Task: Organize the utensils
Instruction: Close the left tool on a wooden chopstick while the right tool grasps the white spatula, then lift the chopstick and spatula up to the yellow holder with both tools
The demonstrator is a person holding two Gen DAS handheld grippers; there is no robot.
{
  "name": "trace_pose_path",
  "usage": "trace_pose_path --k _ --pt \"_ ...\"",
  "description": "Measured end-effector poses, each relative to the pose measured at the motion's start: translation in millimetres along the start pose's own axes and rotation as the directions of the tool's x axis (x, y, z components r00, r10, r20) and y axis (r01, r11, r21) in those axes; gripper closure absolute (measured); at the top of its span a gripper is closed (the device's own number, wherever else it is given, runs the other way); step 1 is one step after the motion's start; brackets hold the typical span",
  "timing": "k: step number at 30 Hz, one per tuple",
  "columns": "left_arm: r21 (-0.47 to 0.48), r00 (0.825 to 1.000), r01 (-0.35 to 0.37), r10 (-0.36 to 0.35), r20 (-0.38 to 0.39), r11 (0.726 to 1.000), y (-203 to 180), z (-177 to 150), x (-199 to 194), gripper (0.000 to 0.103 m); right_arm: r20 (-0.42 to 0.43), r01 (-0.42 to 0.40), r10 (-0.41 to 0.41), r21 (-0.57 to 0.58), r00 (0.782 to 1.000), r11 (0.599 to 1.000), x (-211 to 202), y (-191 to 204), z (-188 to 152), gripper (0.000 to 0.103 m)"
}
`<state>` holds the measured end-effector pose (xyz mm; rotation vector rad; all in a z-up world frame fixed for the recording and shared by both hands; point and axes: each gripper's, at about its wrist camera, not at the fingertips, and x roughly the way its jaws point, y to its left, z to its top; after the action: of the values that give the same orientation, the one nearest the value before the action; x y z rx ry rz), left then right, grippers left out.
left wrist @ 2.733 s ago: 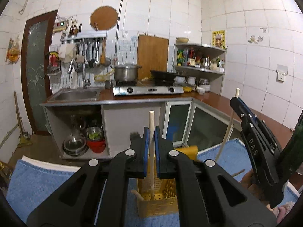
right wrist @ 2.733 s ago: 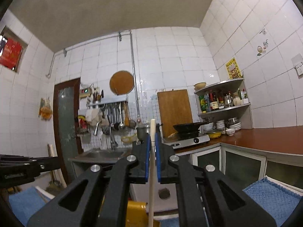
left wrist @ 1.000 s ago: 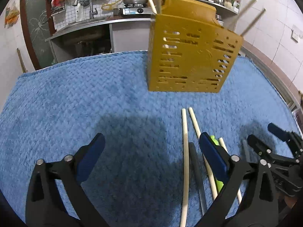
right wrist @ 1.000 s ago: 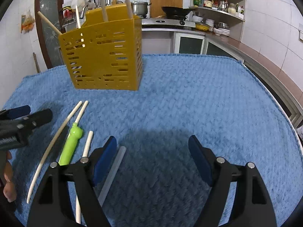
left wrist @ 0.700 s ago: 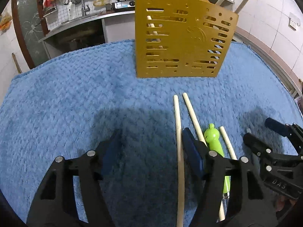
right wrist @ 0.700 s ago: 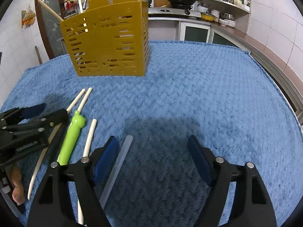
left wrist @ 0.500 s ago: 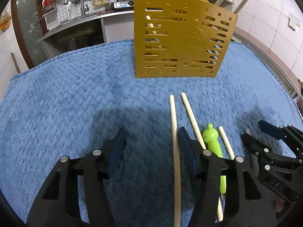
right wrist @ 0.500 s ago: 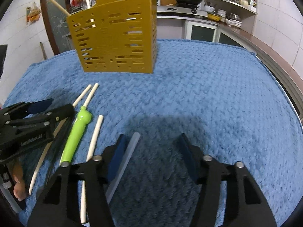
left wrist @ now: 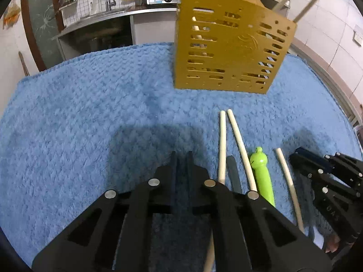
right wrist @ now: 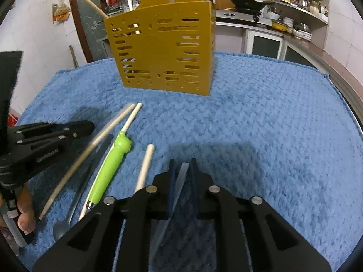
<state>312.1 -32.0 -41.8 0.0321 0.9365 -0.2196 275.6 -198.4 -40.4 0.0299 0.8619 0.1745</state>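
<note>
Item: yellow slotted plastic utensil holder (right wrist: 165, 52), upright at the far side of a blue textured towel (right wrist: 261, 117) spread over the worktop. Several pale sticks already stand in it.

Loose items, lying in a row on the towel in front of the holder:
- two long pale wooden chopsticks (left wrist: 222, 145), side by side, tips near the holder;
- dark grey flat-handled utensil (left wrist: 233, 174) between them;
- green plastic-handled utensil with a rounded knob end (right wrist: 109, 165);
- shorter pale chopstick (right wrist: 145, 167);
- translucent grey flat stick (right wrist: 181, 174).

Left gripper (left wrist: 181, 158): jaws have just been closing and now stand clenched, nothing visibly between them. The nearest long chopstick runs just beside its right finger, outside the grip.

Right gripper (right wrist: 182, 165): jaws have just been closing. The translucent grey stick lies between the pads, which appear to press on it; grasped, by this view.

Change noted: a second ago both grippers hung wide over the row; both are now drawn together.

Assessment: the right-hand pickup looks secured for transfer to the holder. The left closure seems to have missed its chopstick and probably calls for reopening and shifting toward it.
</note>
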Motion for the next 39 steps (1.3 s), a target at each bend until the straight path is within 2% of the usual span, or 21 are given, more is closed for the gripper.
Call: trace_pose_path --k 5,8,10,12,16,24,27,30,34,39 --pt "-0.005 0.999 0.037 -0.037 0.008 0.999 -0.9 1.5 -7.8 0.096 -0.001 0.006 -0.006 -0.019 1.0 1.0 -0.1 3.8 0.9 0.093" --pt "0.014 0.998 0.057 -0.057 0.015 0.998 -5.9 0.8 -10.3 0.085 0.001 0.027 -0.027 -0.03 1.0 0.999 -2.4 1.5 0.3 0.093" --pt "0.044 0.997 0.07 -0.071 0.02 0.997 -10.5 0.5 -11.4 0.068 -0.007 0.031 -0.031 -0.031 0.999 0.999 -3.6 -1.6 -0.7 0.093" --pt "0.082 0.998 0.064 -0.066 0.022 0.995 -18.4 -1.5 -11.7 0.066 -0.012 0.028 -0.028 -0.023 1.0 0.999 -4.5 -5.2 -2.1 0.093" --pt "0.106 0.999 0.043 -0.043 0.003 0.994 -23.9 -4.0 -8.0 0.066 -0.014 0.032 -0.032 -0.018 0.999 0.999 -4.9 -9.8 -3.3 0.093" --pt "0.101 0.998 0.061 -0.057 -0.037 0.993 -23.7 14.6 9.3 0.067 -0.018 0.028 -0.029 -0.01 0.999 1.0 -3.9 -10.6 -3.9 0.093" --pt "0.146 0.999 0.027 -0.022 -0.034 0.989 -33.1 17.6 13.2 0.073 -0.024 0.034 -0.034 0.001 0.999 0.999 -5.2 -11.1 -4.5 0.093" --pt "0.177 0.999 0.018 -0.012 -0.036 0.984 -42.2 19.2 15.8 0.084 -0.033 0.052 -0.052 0.014 0.998 0.999 -8.4 -11.4 -6.0 0.093" --pt "0.224 0.999 -0.007 0.016 -0.042 0.975 -53.6 23.2 19.4 0.088 -0.047 0.073 -0.072 0.026 0.996 0.997 -11.0 -14.0 -6.9 0.093" --pt "0.197 0.998 0.014 -0.002 -0.062 0.98 -52.4 32.3 25.2 0.09 -0.054 0.074 -0.071 0.044 0.996 0.996 -14.4 -16.0 -7.9 0.092"
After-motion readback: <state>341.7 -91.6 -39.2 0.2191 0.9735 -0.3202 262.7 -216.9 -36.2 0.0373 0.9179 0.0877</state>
